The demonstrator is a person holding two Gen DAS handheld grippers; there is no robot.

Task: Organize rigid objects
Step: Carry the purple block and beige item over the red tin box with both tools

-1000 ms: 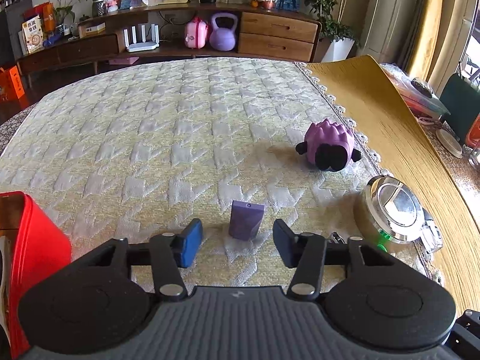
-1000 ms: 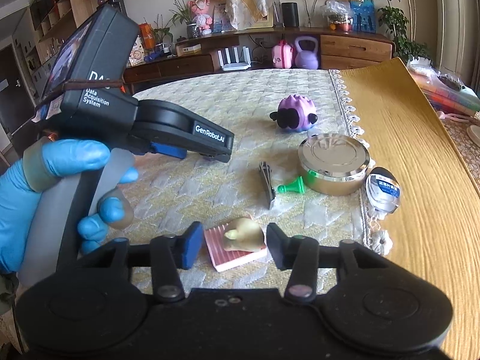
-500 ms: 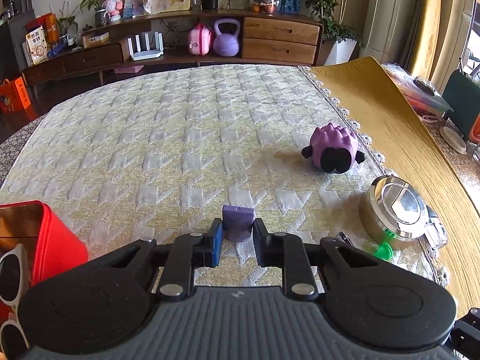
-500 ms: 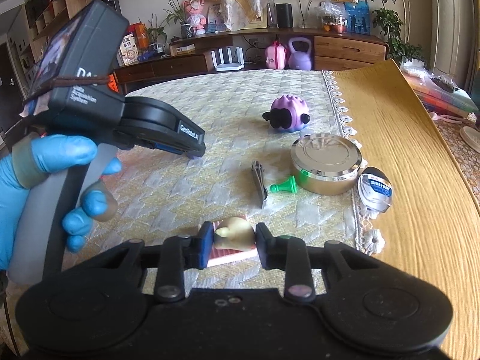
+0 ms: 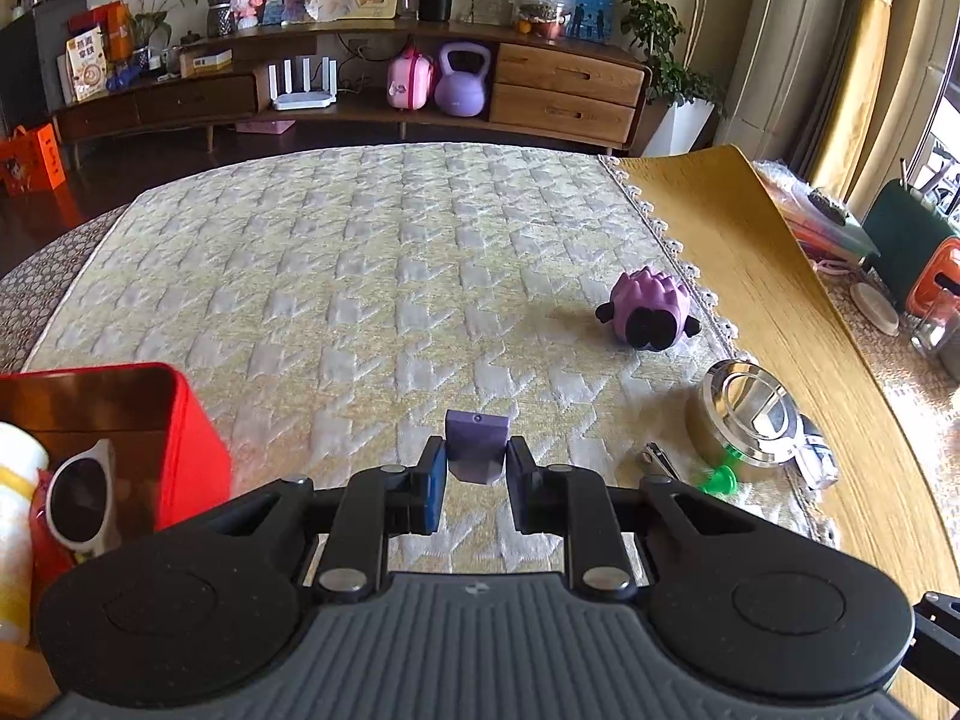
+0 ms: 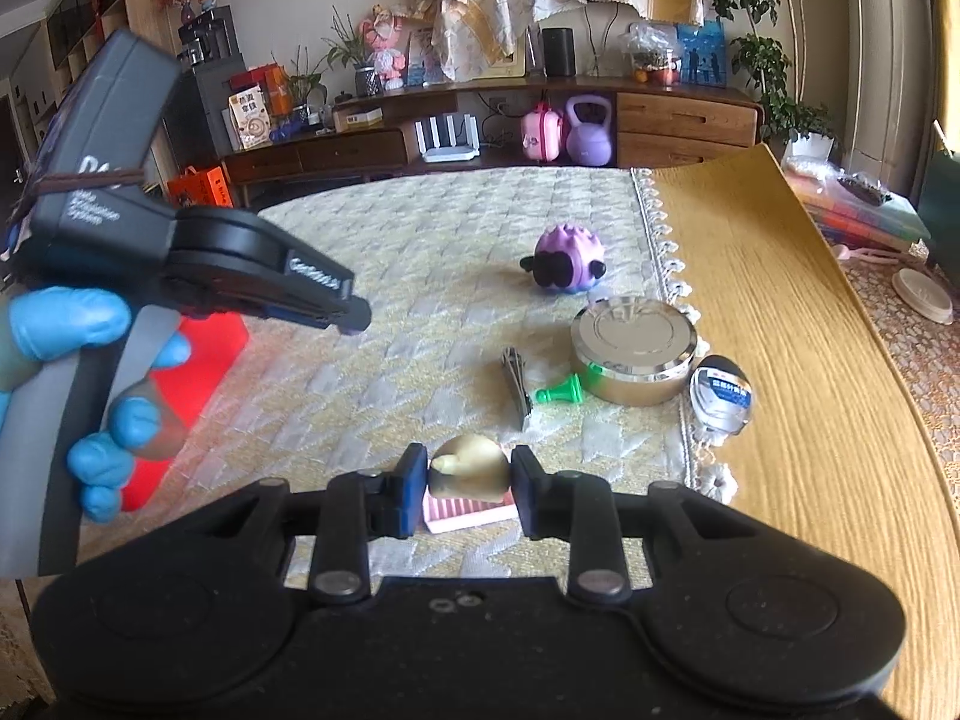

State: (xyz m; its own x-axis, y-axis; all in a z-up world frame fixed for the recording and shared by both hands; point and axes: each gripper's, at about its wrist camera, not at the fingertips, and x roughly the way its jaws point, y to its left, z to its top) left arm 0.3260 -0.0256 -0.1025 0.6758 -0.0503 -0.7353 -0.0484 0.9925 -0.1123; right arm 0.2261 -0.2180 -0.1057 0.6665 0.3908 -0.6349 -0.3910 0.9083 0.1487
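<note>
Both grippers were clamped on small things. Left gripper pinched a purple block, apparently lifted just above the quilted cloth, with the red box just to its left, sunglasses already inside. Right gripper squeezed a cream figurine above a pink pad. Beyond lay a nail clipper, green peg, round tin and purple toy. The step looked like pick-up finished; next, each piece probably needed carrying over the red box and releasing.
</note>
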